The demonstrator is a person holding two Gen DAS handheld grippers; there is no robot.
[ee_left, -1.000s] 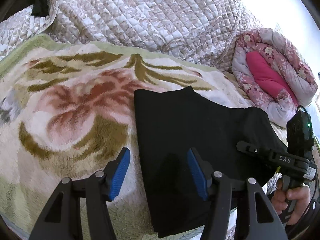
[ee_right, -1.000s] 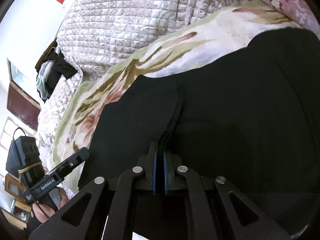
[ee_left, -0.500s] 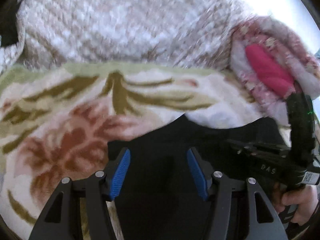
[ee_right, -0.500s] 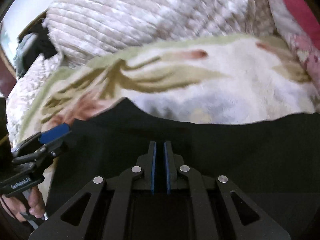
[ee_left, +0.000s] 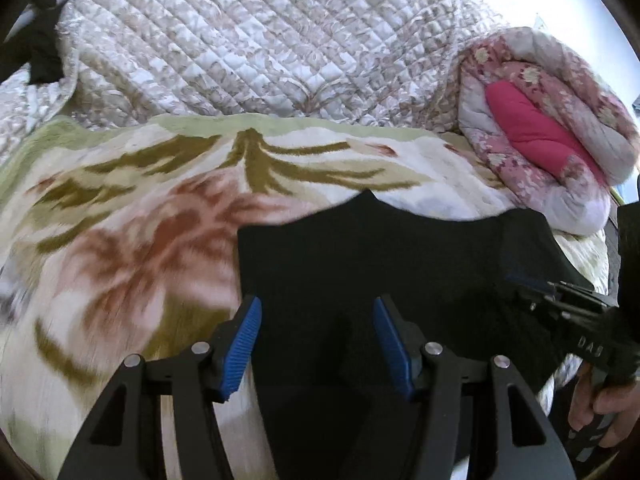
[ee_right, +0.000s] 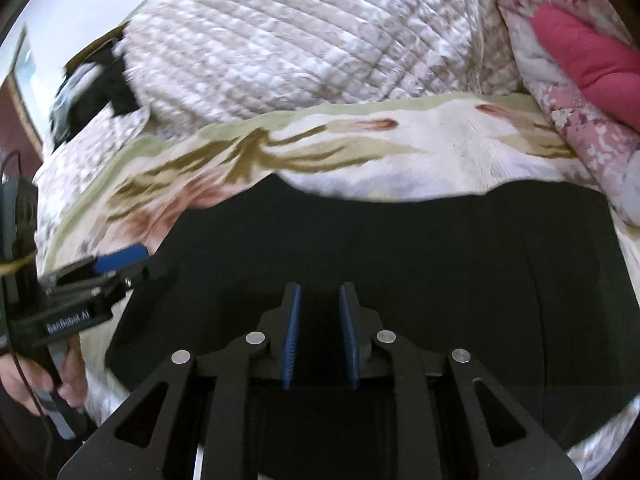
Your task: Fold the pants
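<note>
Right claw (ee_right: 319, 334) has just been parting with nothing between, left claw (ee_left: 316, 346) gapes empty, so the pants (ee_right: 400, 248) rest folded on the bed (ee_right: 420, 160).

**Count of what lies on the bed**

One pair of black pants (ee_left: 400, 264), folded. One flowered plush blanket (ee_left: 132, 220) under them. One quilted bedspread (ee_left: 248, 48) heaped behind. One pink flowered quilt (ee_left: 560, 92), rolled, with one plain pink lining showing. Two grippers: left gripper (ee_left: 316, 340), right gripper (ee_right: 319, 334). Two hands (ee_left: 600, 404) holding them
</note>
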